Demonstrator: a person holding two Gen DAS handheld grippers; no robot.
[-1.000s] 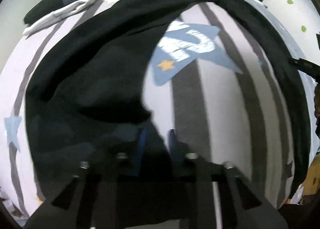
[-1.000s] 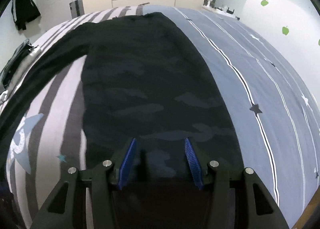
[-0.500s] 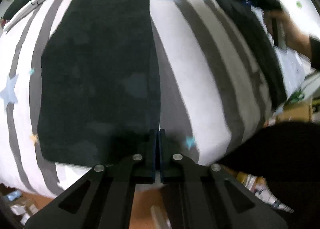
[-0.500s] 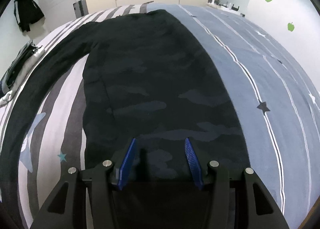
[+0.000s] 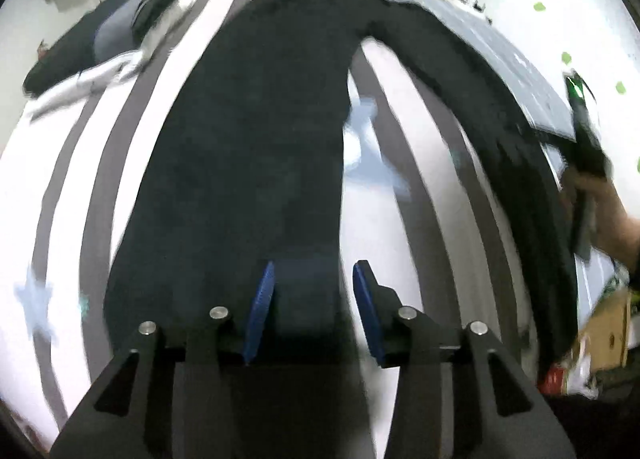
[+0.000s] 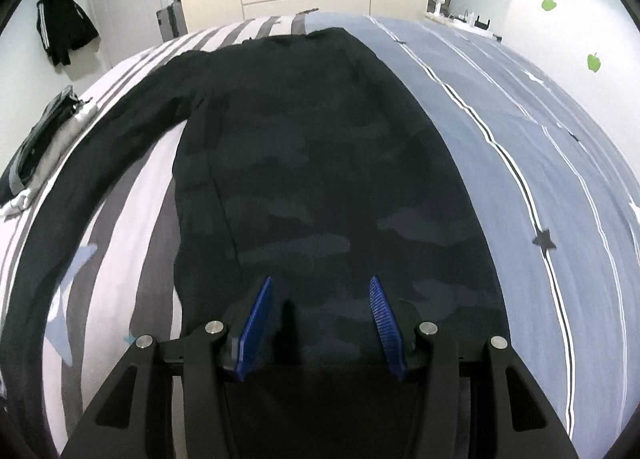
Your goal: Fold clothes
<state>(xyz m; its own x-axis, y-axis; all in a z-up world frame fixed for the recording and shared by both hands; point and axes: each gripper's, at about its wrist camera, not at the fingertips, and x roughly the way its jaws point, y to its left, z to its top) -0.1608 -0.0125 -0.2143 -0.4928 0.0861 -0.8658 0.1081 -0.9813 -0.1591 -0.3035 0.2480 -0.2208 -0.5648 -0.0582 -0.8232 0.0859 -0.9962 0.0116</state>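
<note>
Dark camouflage garment (image 6: 320,163) lies flat; left gripper (image 5: 312,299) jaws opening, right gripper (image 6: 320,311) parted, both empty.

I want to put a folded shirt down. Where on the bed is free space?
The blue striped side of the bed, right of the dark shirt, is bare up to the wall. A narrower free strip lies between the shirt's body and its long sleeve. The far left edge is crowded with a clothes pile.
</note>
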